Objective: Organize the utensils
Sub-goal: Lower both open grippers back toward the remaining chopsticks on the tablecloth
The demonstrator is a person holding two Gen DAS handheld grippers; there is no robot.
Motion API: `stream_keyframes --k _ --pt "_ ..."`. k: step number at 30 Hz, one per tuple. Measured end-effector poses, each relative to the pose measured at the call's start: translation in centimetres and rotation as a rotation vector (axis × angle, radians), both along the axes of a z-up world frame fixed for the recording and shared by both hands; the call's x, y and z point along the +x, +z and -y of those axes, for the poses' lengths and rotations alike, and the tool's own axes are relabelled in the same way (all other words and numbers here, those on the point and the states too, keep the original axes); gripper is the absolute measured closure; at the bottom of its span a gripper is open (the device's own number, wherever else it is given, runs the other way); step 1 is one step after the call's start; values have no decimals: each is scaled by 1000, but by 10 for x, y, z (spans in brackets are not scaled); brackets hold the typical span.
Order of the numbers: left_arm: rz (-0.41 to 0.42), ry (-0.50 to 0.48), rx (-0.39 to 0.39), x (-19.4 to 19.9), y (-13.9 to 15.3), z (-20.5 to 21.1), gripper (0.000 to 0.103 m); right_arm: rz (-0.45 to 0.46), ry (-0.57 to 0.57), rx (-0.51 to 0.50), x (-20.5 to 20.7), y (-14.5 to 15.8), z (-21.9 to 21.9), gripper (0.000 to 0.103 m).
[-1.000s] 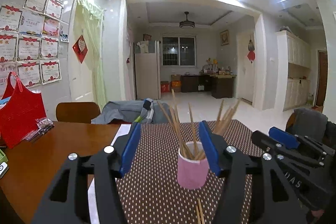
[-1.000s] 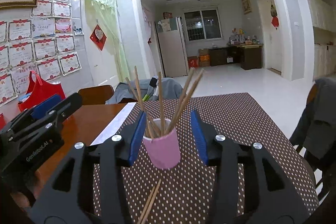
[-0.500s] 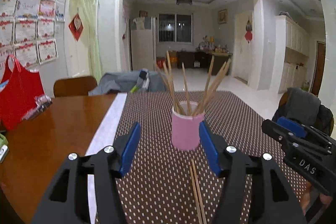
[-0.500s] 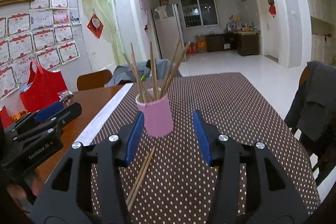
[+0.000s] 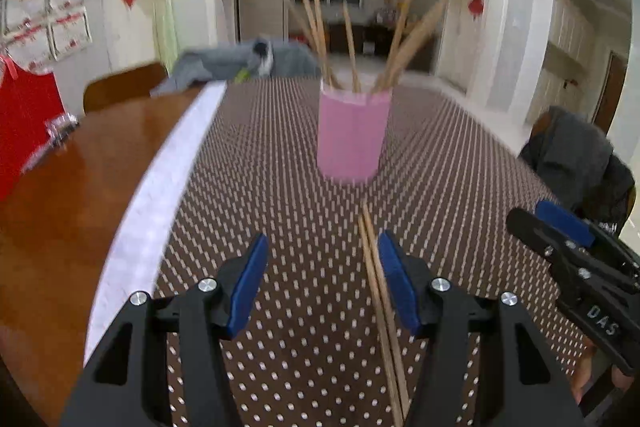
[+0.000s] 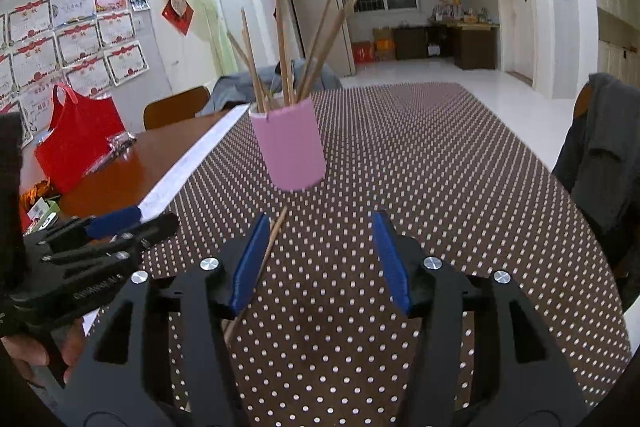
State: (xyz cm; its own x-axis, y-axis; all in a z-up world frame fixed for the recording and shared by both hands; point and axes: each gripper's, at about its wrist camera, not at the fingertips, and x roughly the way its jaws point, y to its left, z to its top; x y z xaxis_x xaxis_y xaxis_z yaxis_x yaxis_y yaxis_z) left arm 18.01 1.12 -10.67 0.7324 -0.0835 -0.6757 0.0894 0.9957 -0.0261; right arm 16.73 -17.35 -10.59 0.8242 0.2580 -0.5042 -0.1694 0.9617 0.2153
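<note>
pink cup [image 5: 352, 139] beyond loose chopsticks [image 5: 380, 299]; red bag [image 6: 80, 143] left.

One pink cup [image 6: 289, 147] holds about seven chopsticks [image 6: 283, 51], two loose chopsticks [image 5: 380, 299] lie on the surface [image 6: 460, 187], and one red bag [image 6: 80, 143] stands at its left edge.

So there's a pink cup [image 5: 352, 139] standing upright on the dotted brown mat [image 5: 280, 187], stuffed with a bunch of wooden chopsticks [image 5: 348, 39] fanning out at different angles, tips up. One loose pair of chopsticks [image 5: 380, 299] lies flat on the mat just in front of the cup, side by side, pointing toward it.
</note>
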Motion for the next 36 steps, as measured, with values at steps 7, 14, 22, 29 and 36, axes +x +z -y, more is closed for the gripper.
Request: stream_keyframes --k 7,14,22,29,36 --pt "-171 -24 0 14 -35 10 46 -80 0 -15 11 -25 -4 47" --pt "-222 -50 44 21 -53 18 45 -137 1 25 20 -37 4 45" --pt "-234 -47 73 31 -58 20 45 -175 10 48 29 -41 5 45" --pt "-267 -59 101 34 -56 22 45 -194 12 68 33 -44 8 45" --pt "-307 -57 129 49 -57 32 46 -203 22 63 37 -46 7 45"
